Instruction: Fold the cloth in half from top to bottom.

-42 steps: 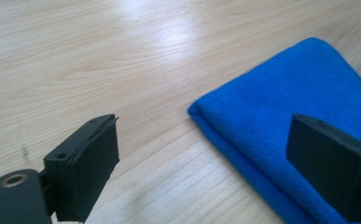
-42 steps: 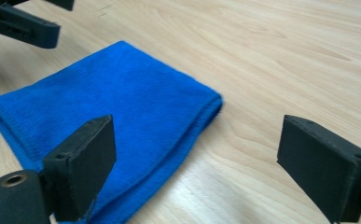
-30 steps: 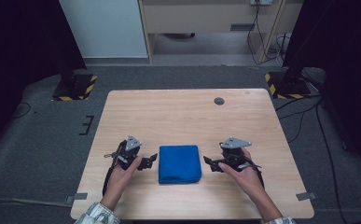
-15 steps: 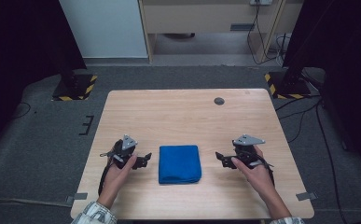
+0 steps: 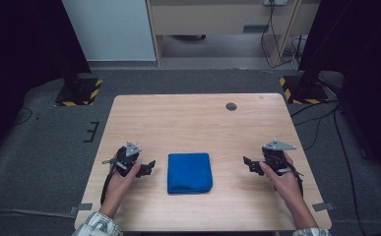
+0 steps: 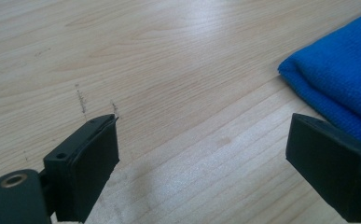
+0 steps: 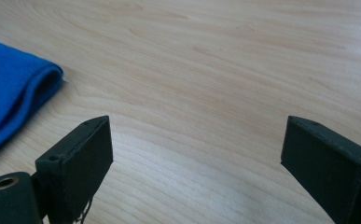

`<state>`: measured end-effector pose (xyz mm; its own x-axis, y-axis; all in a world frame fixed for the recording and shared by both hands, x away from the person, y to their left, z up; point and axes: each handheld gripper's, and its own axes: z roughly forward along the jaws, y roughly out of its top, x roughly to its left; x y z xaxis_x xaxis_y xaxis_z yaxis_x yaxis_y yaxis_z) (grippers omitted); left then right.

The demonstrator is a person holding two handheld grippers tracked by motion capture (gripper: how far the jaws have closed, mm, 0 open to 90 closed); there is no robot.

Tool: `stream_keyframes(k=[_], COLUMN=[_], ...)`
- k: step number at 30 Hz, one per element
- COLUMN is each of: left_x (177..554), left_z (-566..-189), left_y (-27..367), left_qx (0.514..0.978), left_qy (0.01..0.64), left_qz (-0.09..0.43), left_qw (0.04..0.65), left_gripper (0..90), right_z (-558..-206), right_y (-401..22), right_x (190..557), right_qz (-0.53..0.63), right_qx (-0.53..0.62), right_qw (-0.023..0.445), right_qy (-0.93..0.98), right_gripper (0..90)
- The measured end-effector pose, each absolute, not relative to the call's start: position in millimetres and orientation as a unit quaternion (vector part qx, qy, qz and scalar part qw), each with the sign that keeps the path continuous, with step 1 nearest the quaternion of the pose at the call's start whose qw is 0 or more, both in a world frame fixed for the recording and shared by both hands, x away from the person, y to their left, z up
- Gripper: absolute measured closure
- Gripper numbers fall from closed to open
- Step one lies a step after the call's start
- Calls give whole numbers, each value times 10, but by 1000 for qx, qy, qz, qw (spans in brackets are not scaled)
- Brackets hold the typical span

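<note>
The folded blue towel (image 5: pixel 190 172) lies on the bench (image 5: pixel 198 118) between the tongs, just beside the left tongs (image 5: pixel 147 167) and farther from the right tongs (image 5: pixel 249 164). Both stand wide and empty.

A light wooden table (image 5: pixel 188 123) fills the middle of the frame, a small dark round disc (image 5: pixel 231 106) near its upper right edge. Yellow-and-black striped stand bases (image 5: pixel 78 92) sit on grey carpet at left and right.
</note>
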<state>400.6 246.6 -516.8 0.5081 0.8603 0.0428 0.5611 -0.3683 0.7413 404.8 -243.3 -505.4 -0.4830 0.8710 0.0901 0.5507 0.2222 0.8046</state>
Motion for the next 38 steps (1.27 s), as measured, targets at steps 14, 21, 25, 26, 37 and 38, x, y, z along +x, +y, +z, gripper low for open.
stream_keyframes(k=[14,21,25,26,37,38], left_x=[4094,4142,4149,4151,4153,4153], left_z=[-5278,-5338,-5363,-5370,-5371,-5371], left_y=[2515,2554,2557,2559,2555,2554], left_qx=[802,798,795,795,796,796], left_qy=[459,472,474,472,471,471], left_qz=[214,207,197,197,196,196], left_qw=[317,313,323,325,324,324], left_gripper=[67,51,40,26,13,12], right_z=[-5203,-5284,-5355,-5373,-5391,-5391], right_y=[-2655,-2713,-2686,-2669,-2518,-2517], right_x=[4166,4231,4248,4243,4189,4190], right_qz=[384,360,346,345,328,328], right_qx=[506,528,533,529,487,488], right_qw=[195,202,189,197,205,205], right_qy=[748,742,749,750,783,782], right_gripper=[98,99,77,71,54,53])
